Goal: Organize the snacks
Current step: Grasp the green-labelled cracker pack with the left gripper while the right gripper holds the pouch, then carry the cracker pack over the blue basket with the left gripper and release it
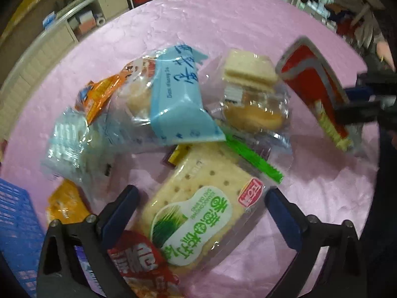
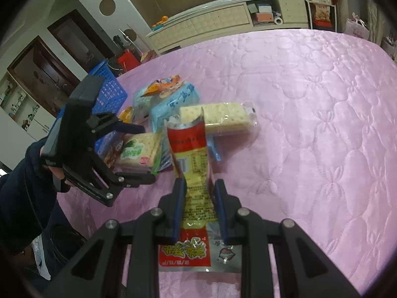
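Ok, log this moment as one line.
left gripper: open over green-label cracker pack | right gripper: shut on red snack packet | blue basket: beside pile

A pink quilted bedspread point(image 2: 310, 114) of shiny satin-like cloth, stitched in a flower pattern, lies under everything. On it, a heap of snack packets in glossy, crinkled plastic film: a clear-wrapped cracker pack point(image 1: 198, 213) with a smooth printed label, and beyond it a pale blue packet point(image 1: 178, 99). To the heap's left stands a blue basket point(image 1: 17, 236) of hard latticed plastic. The right gripper point(image 2: 199, 206), matt black plastic with metal screws, clamps a glossy red foil-look packet point(image 2: 191, 159).
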Available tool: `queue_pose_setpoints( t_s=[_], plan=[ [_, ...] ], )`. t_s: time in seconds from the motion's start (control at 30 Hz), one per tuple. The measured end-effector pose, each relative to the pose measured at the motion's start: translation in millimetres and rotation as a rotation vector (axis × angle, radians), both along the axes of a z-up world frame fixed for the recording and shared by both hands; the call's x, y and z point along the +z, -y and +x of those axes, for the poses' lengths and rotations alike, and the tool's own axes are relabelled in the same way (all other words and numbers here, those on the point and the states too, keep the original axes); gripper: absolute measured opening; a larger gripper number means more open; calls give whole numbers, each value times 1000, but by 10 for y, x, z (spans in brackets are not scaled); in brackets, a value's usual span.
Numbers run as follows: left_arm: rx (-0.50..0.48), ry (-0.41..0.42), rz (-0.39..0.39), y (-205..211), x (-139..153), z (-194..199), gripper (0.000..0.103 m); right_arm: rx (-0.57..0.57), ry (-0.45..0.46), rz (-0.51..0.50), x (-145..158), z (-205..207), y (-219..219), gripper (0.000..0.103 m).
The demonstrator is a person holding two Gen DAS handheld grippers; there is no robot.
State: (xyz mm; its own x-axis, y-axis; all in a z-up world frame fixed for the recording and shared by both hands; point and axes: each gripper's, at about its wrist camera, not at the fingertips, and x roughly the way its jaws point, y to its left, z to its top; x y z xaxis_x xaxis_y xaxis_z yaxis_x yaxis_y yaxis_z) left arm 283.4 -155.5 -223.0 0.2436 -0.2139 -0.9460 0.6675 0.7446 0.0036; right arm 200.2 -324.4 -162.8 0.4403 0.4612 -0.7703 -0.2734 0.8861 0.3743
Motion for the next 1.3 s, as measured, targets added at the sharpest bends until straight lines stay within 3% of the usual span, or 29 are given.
queue_pose_setpoints(
  t_s=[0.07, 0.23, 0.33, 0.67, 1.3],
  plan=[
    [-5, -1, 2, 25, 34, -20, 84, -6, -4, 6, -20, -2, 16, 28],
    [7, -4, -1, -15, 93, -131, 67, -16, -15, 9, -26, -13, -9, 28],
    [26, -8, 1, -88, 104, -264, 61, -26, -21, 7, -16, -24, -36, 28],
    [78, 40, -14, -193, 216, -690, 53, -67, -36, -6, -3, -97, -139, 28],
    [190, 223, -159, -604, 1162, -970, 51, -40, 106, -52, 802, -318, -563, 28]
  ],
)
